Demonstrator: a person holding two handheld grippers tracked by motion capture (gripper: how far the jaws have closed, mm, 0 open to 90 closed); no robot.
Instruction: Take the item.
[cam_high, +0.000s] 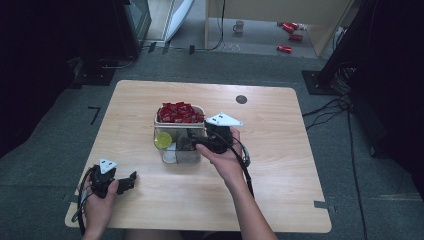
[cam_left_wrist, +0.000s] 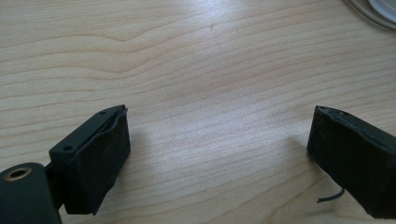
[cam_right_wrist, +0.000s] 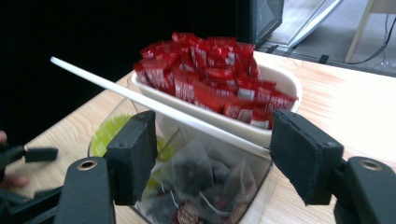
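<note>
A clear plastic container (cam_high: 182, 152) stands at the middle of the table, with tea bags (cam_right_wrist: 196, 175) in one compartment and a lime-green item (cam_high: 163, 139) in another. Behind it a white bowl (cam_right_wrist: 286, 85) is heaped with red packets (cam_high: 179, 112). A thin white stick (cam_right_wrist: 154, 105) lies across the container's top. My right gripper (cam_high: 193, 143) is open at the container's right side, its jaws (cam_right_wrist: 219, 154) wide apart over the tea bags and touching nothing. My left gripper (cam_high: 131, 180) rests open near the front left of the table, with bare wood between its pads (cam_left_wrist: 100, 163).
The wooden table (cam_high: 280, 165) has a dark round hole (cam_high: 241, 99) near its far edge. On the floor beyond lie red cans (cam_high: 289, 31) and a mug (cam_high: 239, 26). Dark equipment stands at both sides. The container's rim (cam_left_wrist: 376, 11) edges the left gripper view.
</note>
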